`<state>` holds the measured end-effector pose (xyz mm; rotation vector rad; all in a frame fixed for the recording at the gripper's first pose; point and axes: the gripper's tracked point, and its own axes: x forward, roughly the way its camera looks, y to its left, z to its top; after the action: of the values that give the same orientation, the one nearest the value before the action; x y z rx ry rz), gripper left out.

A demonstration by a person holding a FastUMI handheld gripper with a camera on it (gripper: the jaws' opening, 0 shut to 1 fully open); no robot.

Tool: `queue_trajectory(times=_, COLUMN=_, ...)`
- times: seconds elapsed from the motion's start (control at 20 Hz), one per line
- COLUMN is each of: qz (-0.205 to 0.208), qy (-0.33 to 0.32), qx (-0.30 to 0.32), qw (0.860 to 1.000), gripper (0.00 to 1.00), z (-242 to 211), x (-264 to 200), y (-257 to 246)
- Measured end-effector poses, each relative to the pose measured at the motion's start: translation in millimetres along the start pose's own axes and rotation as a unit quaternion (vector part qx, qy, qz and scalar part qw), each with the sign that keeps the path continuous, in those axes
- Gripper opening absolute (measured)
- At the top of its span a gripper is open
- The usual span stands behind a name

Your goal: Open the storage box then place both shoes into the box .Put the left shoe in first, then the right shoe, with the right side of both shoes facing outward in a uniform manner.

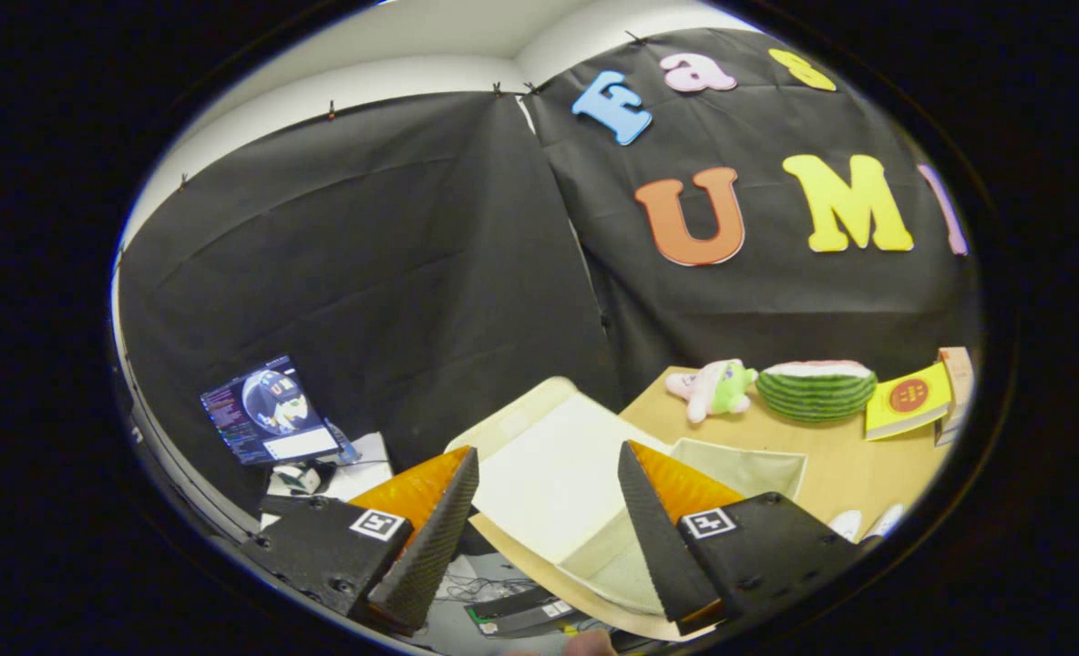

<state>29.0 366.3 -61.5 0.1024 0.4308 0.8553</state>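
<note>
jaws point(549, 510): spread wide, holding nothing | storage box point(740, 465): on the counter point(831, 456) just past the jaws, lid point(549, 474) up | shoes point(863, 524): white tips at near right, not in yet

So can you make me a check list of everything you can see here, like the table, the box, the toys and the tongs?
Surface: tan table, partly bare.
Job's things: cream storage box, lid raised, between and just beyond the fingers; white shoe tips beside the right finger.
Clutter: pink-green plush toy, watermelon toy, yellow book, all beyond the box.
Tongs: open, holding nothing.
Cables: thin wires below the table.
Surroundings: black cloth wall; lit laptop.
</note>
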Motion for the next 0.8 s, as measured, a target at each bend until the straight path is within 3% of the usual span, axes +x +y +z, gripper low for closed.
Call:
queue_trajectory(times=0.1, qz=-0.030, qy=-0.014, qx=-0.006, qw=0.999, gripper=1.00, z=1, x=-12, y=-18)
queue_trajectory(times=0.25, qz=-0.070, qy=-0.026, qx=-0.003, qw=0.997, gripper=1.00, z=7, x=-41, y=-49)
queue_trajectory(times=0.45, qz=-0.157, qy=-0.024, qx=-0.013, qw=0.987, gripper=1.00, z=7, x=-92, y=-111)
queue_trajectory(times=0.8, qz=-0.231, qy=0.051, qx=0.018, qw=0.971, gripper=1.00, z=-47, x=-148, y=-190)
